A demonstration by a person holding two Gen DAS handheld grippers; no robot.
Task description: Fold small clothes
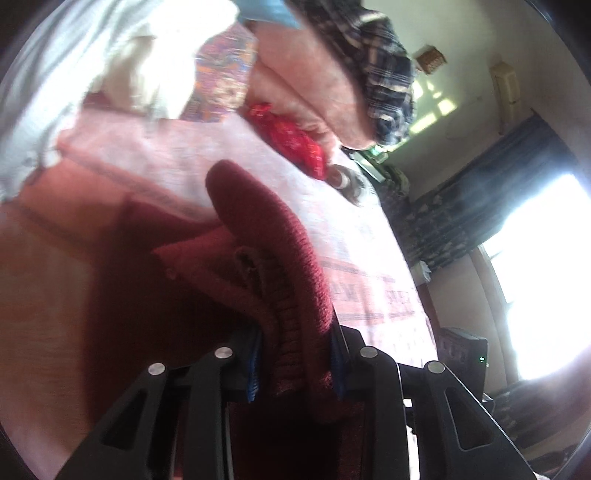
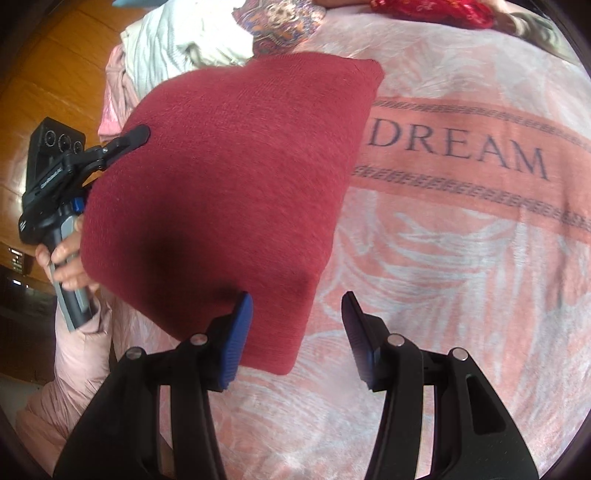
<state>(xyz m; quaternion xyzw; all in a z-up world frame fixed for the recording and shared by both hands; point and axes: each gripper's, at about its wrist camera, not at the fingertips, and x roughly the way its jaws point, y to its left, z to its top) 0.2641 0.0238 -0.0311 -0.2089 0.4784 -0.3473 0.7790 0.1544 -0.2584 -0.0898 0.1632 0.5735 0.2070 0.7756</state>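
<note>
Maroon knit, that's what fills both views right now. My left gripper (image 1: 295,354) is clamped on a bunched edge of the maroon knit garment (image 2: 236,192); in the left wrist view the ribbed fabric is squeezed right between the blue pads (image 1: 255,365) and humps up away from them. From the right wrist view the same gripper shows at the garment's far left edge, with my left hand (image 2: 68,258) wrapped round its handle, and the cloth hangs out as a broad flat panel, lifted on that side above the bed.

My right gripper (image 2: 297,332) has its jaws apart and nothing pinched. Its left pad sits at the garment's near edge, and I can't tell whether it touches the cloth; the right pad is over bare blanket.

Underneath is a pink blanket (image 2: 461,258) with a leafy pattern and a band reading "DREAM". At the far side there's a white garment (image 2: 184,40), a patterned cloth (image 2: 284,22) beside it, and a red cloth (image 1: 291,136) further right. A plaid cloth (image 1: 376,66) hangs at the top of the left wrist view.
</note>
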